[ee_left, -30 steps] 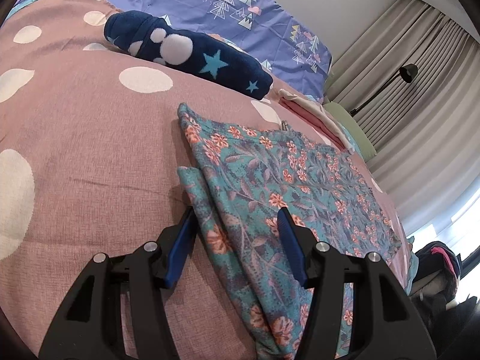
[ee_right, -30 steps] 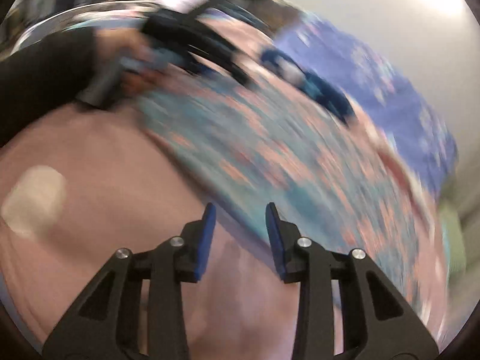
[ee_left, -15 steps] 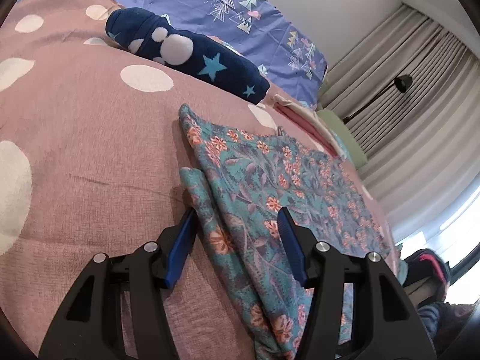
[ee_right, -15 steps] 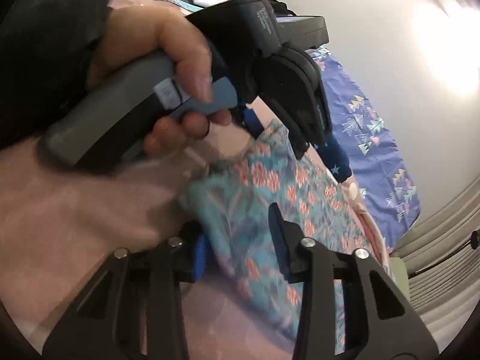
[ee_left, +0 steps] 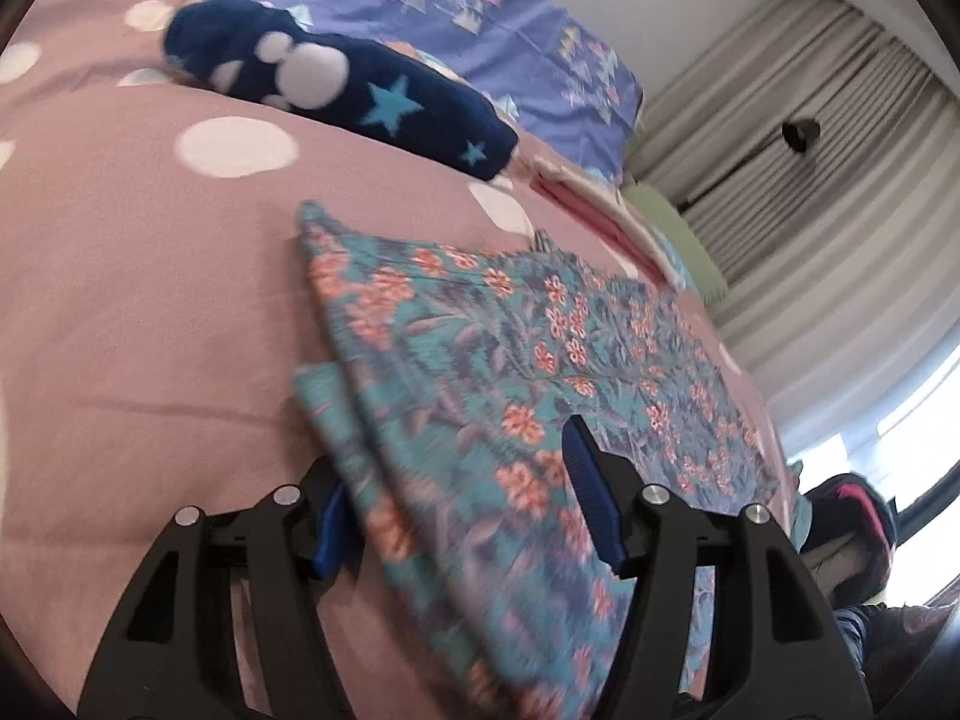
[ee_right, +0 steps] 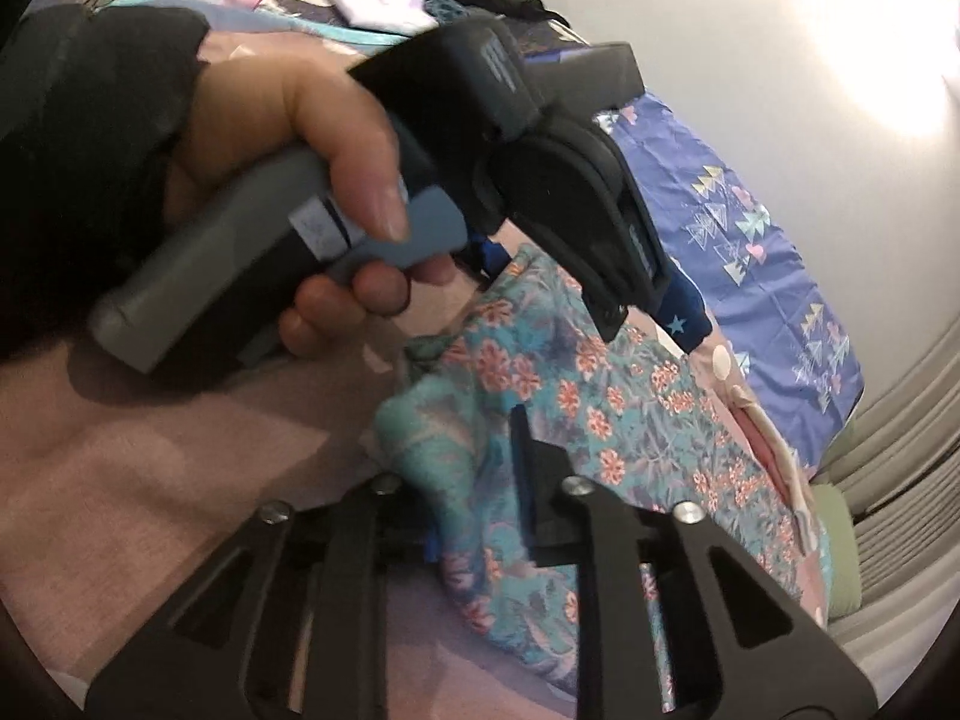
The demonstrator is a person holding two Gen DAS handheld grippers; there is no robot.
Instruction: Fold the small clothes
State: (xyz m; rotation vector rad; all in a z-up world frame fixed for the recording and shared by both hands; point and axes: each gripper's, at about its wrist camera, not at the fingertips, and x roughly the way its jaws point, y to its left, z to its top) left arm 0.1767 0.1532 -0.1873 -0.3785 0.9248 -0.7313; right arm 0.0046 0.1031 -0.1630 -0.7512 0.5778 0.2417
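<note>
The right gripper (ee_right: 480, 480) is closing its jaws with a raised fold of the floral garment (ee_right: 600, 420) between them; a second ago they stood apart over bare bedspread beside the cloth, so this hand has come in to the near corner. Whether the pads already press the cloth cannot be told, as the left finger is hidden behind the fold. The left gripper (ee_left: 456, 492) is opening; its jaws stand spread astride the layered edge of the garment (ee_left: 510, 372), the cloth lying loose between them, much as half a second ago. Seen from the right wrist, the hand (ee_right: 300, 138) holding the left gripper sits at ten o'clock, just above the same corner. The garment lies flat on the pink dotted bedspread (ee_left: 150, 300), stretching toward two o'clock, with a navy star blanket (ee_left: 336, 90) at twelve. Both tools now meet at one edge, which suggests the next fold is about to be lifted.
</note>
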